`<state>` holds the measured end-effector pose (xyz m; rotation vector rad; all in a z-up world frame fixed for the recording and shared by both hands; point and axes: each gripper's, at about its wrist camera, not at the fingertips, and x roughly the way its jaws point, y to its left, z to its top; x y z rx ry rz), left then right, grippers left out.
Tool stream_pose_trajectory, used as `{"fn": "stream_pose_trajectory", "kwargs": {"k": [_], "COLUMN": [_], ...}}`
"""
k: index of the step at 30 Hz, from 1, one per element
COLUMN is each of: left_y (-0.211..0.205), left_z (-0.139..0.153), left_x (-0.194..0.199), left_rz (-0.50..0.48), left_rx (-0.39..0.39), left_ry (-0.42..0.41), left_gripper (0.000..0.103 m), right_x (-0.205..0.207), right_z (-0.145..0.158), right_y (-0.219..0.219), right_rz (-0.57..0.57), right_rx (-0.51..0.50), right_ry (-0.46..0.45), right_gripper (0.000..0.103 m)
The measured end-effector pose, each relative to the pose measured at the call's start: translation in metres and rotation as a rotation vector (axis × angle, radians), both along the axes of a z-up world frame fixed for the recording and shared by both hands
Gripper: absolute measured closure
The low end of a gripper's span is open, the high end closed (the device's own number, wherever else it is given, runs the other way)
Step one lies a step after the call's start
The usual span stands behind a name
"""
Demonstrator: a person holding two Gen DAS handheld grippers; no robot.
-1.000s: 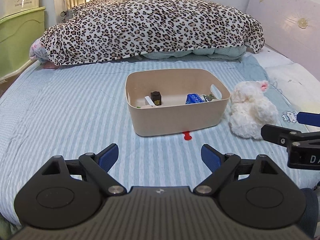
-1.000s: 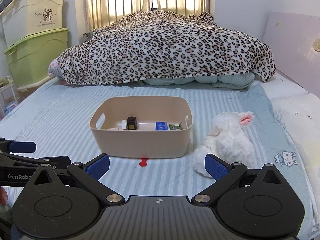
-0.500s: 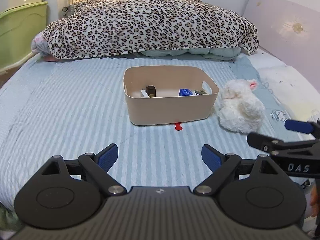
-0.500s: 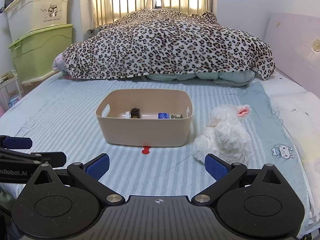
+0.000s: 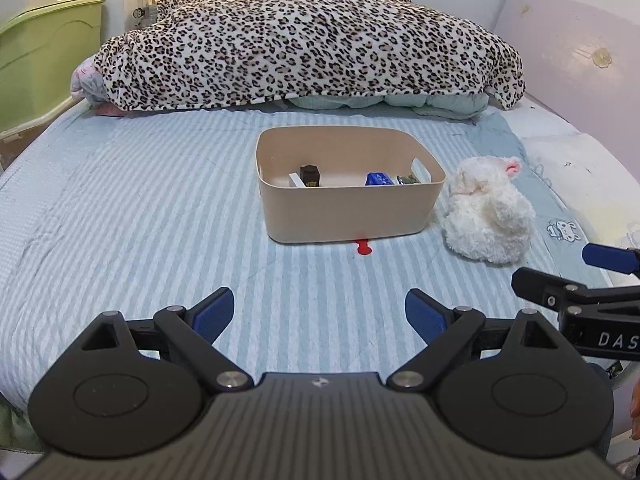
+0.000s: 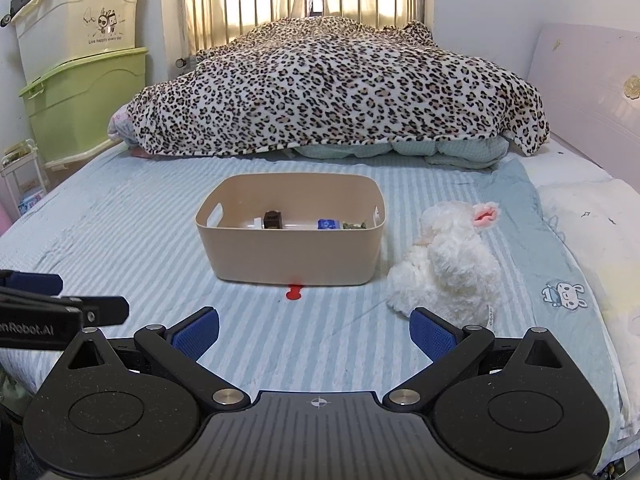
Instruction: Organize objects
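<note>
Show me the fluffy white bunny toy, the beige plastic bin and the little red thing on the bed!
Fluffy white bunny toy [image 6: 448, 268], right wrist view, its body.
Beige plastic bin [image 6: 292, 252], right wrist view, its front wall.
Little red thing [image 5: 363, 247], left wrist view, its middle.

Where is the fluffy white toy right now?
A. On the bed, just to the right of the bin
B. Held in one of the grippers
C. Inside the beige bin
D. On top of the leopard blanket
A: the toy lies on the striped sheet beside the bin, on its right, and both the left gripper and the right gripper are open and hold nothing.
</note>
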<state>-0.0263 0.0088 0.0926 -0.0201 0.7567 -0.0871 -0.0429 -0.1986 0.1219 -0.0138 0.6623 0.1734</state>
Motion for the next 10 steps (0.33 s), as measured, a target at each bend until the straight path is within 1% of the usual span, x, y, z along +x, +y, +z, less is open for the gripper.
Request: {"fn": "stream_pose_trajectory", "kwargs": {"k": [4, 5, 6, 8, 10], "left_y": [-0.0011, -0.0014, -0.0012, -0.0011, -0.0012], "left_z": [-0.0014, -0.0014, -0.0015, -0.0009, -0.0011], "left_x": [-0.0015, -0.0018, -0.0027, -0.0044, -0.0044], "left_rz": [0.000, 0.000, 0.002, 0.001, -0.006], "left_rx": [0.002, 0.004, 0.006, 0.002, 0.001], "left_ry": [0.001, 0.000, -0.004, -0.014, -0.007], "left_gripper": [0.009, 0.008, 0.004, 0.004, 0.004], "right_x": [-0.0001, 0.0002, 0.0006, 0.0011, 0.0012], "right_z": [0.0007, 0.0005, -0.0001, -0.0012, -0.0021], "right_y": [0.0000, -0.0003, -0.0006, -0.0006, -0.0004], "right_rz": [-0.005, -0.005, -0.006, -0.009, -0.010], "right_rx": [-0.004, -0.004, -0.003, -0.003, -0.003], "right_ry": [-0.004, -0.003, 0.000, 0.003, 0.006], "right_gripper": [0.000, 0.000, 0.000, 0.000, 0.000]}}
